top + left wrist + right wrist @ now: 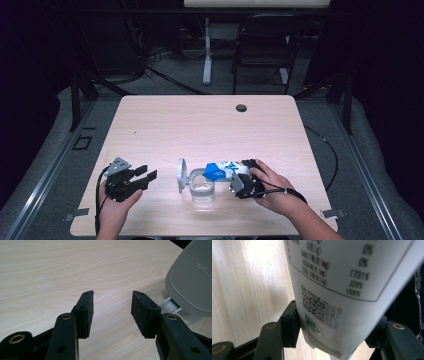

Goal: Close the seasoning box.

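Tabletop (165,120) of pale wood carries a clear round container (202,189) with a grey hinged lid (181,175) standing open at its left side. Right gripper (239,176) is clamped on a white packet w/ blue print (222,170): in the right gripper view the packet (342,290) sits between the two black jaws, both pads pressing on its sides, and its printed face shows a table of figures and a QR code. In the high view the packet lies tilted, nearly level, its blue end pointing left and reaching over the rim of the container, approx. above the opening. Whether something comes out of it, I cannot tell. Left gripper (144,175) rests on the tabletop, well apart from the container on its left side, held by the person's left hand (116,202). Its jaws are apart w/ nothing between them; in the left gripper view (112,307) there is bare wood in the gap, and the grey lid (192,280) appears near the right jaw, not touching it.
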Tool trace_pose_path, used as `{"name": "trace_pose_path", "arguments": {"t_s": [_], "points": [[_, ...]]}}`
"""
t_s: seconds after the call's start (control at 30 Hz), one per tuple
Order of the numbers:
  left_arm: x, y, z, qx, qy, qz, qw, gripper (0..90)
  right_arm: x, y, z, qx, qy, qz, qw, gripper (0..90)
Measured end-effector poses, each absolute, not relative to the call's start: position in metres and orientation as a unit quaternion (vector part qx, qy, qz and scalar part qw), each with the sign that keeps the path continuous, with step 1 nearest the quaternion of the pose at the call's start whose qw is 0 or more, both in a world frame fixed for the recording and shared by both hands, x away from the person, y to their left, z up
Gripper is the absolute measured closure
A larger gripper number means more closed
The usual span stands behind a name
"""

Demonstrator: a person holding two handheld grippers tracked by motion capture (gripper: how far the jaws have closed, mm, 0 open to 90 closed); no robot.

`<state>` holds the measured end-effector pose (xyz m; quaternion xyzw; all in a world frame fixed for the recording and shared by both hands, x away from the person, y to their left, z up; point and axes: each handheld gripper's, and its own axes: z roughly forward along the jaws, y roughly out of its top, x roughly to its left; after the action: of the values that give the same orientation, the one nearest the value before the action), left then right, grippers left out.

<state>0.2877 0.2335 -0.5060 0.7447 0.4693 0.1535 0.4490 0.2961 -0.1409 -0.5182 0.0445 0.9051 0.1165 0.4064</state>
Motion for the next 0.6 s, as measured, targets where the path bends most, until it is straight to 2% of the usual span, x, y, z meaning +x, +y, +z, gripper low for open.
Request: {"name": "trace_pose_path", "arguments": {"t_s": [0.6], "points": [[0.2878,0.2340,-0.5063,0.744,0.469,0.152,0.452,53.3,0.2959,-0.1388,-0.5182,0.031,0.903,0.097,0.418,41.5]]}}
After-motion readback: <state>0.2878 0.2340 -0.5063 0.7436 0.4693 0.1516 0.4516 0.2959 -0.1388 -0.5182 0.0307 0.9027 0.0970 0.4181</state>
